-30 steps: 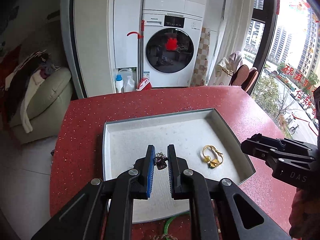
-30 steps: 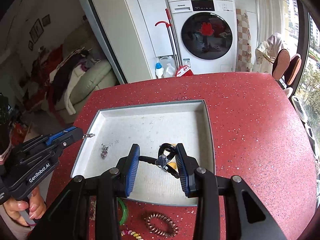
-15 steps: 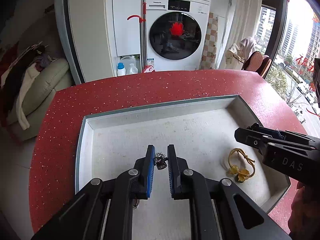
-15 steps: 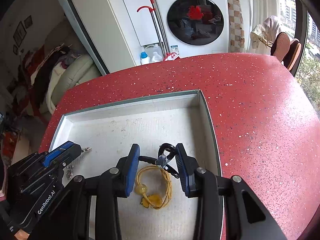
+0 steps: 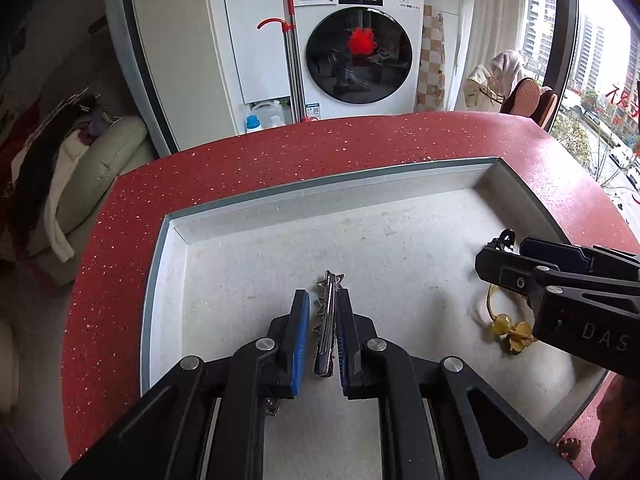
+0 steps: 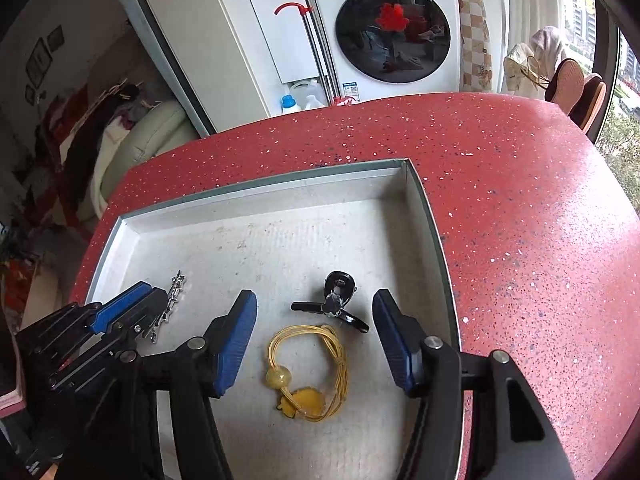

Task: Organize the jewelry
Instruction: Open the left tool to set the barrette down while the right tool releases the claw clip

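The jewelry lies in a shallow white tray on the red speckled worktop. The right wrist view shows the tray floor between the right tongs: a black hair claw clip lying free, just beyond a yellow hair tie with beads. The right tongs stand apart with neither pad touching the clip; their jaws have just been opening. In the left wrist view the clip is mostly hidden behind the right tongs, and only part of the yellow hair tie shows.

The left wrist view shows the left tongs nearly together, with a silver star-tipped hair clip standing on edge between the blue pads and lying against the right-hand pad; whether the other pad presses on it cannot be told. The right wrist view shows the same silver clip projecting from the left tongs over the tray's left part.

Readable writing: "Panasonic" on the washing machine; "DAS" on the right tongs' body in the left wrist view.

Compared with one second ago, both tongs are lower and closer to the tray floor, and the black clip, then clamped in the right tongs, now rests in the tray.
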`<state>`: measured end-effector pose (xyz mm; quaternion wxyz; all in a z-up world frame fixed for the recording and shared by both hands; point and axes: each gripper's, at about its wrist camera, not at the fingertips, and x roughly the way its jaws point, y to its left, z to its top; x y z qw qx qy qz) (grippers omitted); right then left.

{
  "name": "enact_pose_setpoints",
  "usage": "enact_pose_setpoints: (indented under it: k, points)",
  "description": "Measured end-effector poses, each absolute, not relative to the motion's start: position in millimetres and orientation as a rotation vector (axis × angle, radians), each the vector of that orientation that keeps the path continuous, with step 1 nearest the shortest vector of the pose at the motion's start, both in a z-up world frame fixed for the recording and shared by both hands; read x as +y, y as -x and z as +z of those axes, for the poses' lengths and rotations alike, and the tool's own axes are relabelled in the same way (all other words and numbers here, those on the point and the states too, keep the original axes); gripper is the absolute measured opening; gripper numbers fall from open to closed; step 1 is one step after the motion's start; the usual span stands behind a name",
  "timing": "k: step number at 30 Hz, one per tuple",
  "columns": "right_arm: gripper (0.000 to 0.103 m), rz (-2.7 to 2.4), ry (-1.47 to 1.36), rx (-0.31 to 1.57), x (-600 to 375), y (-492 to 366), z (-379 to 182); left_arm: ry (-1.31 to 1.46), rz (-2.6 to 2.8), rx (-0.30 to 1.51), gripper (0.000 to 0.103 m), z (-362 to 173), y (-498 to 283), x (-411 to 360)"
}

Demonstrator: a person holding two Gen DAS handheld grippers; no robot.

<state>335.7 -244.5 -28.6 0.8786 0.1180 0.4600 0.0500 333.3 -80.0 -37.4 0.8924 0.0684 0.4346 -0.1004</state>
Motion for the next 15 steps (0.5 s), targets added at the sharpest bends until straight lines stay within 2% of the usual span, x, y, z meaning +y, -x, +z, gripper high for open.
enact_pose_setpoints:
  k: [15]
  points:
    - [0.08,0.123,-0.365,0.862,-258,-294,13,-0.1,-0.233,0.842,0.032,-4,-308,-65]
